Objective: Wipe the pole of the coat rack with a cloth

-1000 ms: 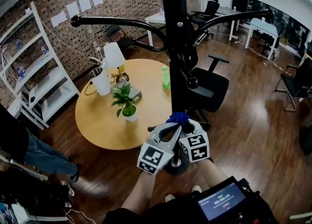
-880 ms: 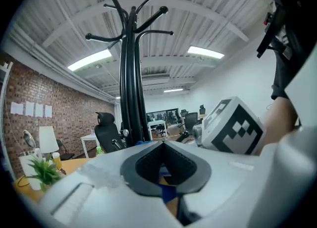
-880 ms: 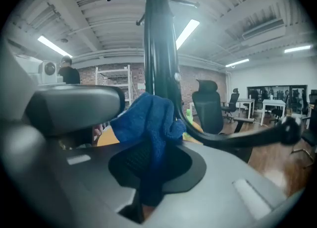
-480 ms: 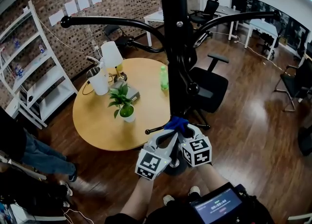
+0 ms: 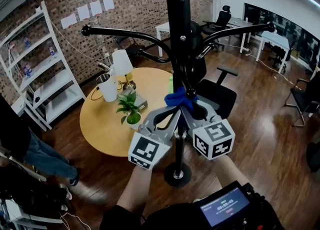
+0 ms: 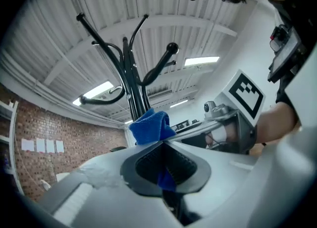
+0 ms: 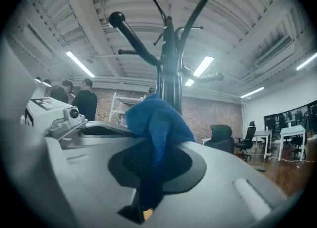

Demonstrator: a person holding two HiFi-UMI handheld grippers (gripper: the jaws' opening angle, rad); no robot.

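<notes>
The left gripper [image 5: 165, 114] and right gripper [image 5: 194, 110] each clamp one cloth [image 5: 178, 97] end, apparently to draw it snug around the pole [image 5: 178, 39] for wiping.

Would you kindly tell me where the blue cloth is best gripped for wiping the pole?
By its two sides, one per gripper, from the near side of the pole: the left gripper and right gripper each pinch a fold, leaving the cloth bunched against that slim upright shaft.
</notes>
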